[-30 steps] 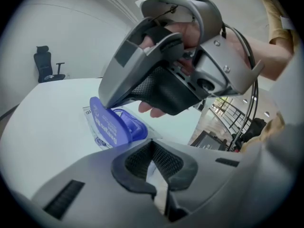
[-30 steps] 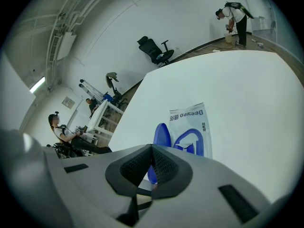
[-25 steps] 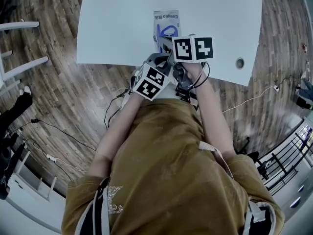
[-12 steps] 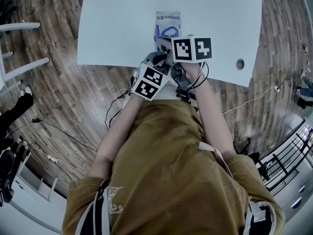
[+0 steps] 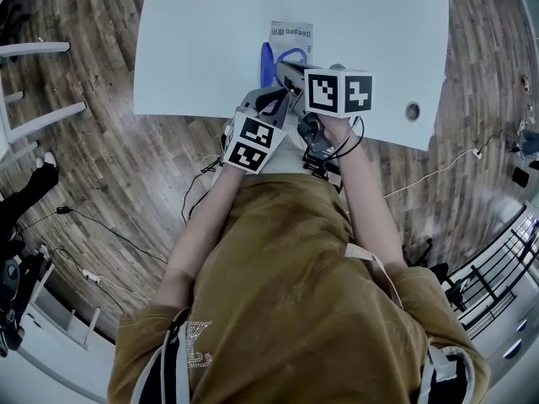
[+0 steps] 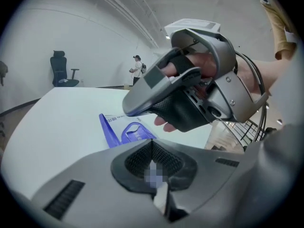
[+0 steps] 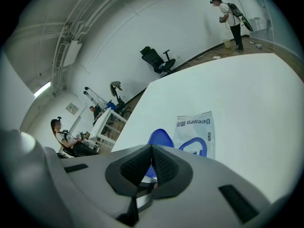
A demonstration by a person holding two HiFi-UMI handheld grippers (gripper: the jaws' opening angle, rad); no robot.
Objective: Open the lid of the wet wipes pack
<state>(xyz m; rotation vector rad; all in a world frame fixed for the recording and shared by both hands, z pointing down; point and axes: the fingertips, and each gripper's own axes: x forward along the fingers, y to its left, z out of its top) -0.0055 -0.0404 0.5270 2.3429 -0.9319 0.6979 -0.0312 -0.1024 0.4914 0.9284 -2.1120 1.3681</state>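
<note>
Pinching what looks like the free edge of the blue lid point(image 7: 159, 137), the right gripper point(image 7: 152, 156) has its jaws drawn almost together, with a sliver of blue showing in the slit between the pads. That grip is probably what keeps the lid tipped upright rather than lying flat. The left gripper point(image 6: 153, 156) has its jaws pressed together with nothing between them. It sits nearer the person and to the left of the other, pointed at the pack but apart from it, likely waiting in case the pouch needs steadying. The wet wipes pack point(image 5: 290, 36) lies flat on the white tabletop point(image 5: 194, 40), close to its near edge and about midway across, just beyond the right gripper's tip. It is a pale, soft pouch with a blue loop outline on its face and a brand name printed at its far end. The rounded lid stands on edge at the left side of that outline, so the opening appears mostly uncovered.
</note>
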